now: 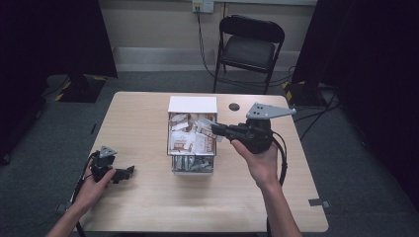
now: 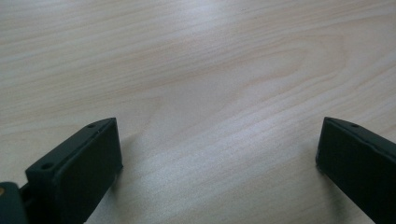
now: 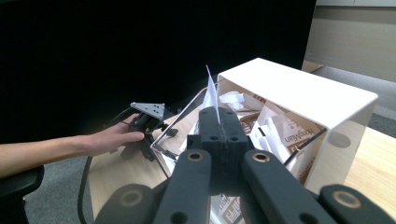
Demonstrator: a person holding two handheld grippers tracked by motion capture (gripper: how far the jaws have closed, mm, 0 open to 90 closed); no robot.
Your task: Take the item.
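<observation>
— Where is your right hand?

— My right gripper (image 1: 221,130) is raised over the box (image 1: 192,104), at its right edge. From the right gripper view (image 3: 218,122) its jaws are pressed together on a thin white packet (image 3: 211,93), which stands up on edge out of them.

— And the box?

— It sits near the middle of the table (image 1: 148,207). It is white, with a solid lid-like panel at the far end and a wire frame (image 3: 173,122) around the open part. Brown-and-white packets (image 1: 184,140) are heaped loosely inside, and some silver-looking ones (image 1: 192,163) lie at the end nearest me.

— Your left hand?

— My left gripper (image 1: 129,171) rests on the table at the near left, well apart from the box, my hand (image 1: 94,185) wrapped round its body. In the left gripper view its jaws stand wide apart with only bare wood grain (image 2: 210,84) between them; it holds nothing.

— Anything else about?

— A small dark round thing (image 1: 234,106) lies on the table past the box; I cannot tell what it is. A black folding chair (image 1: 249,47) stands beyond the far edge.
</observation>
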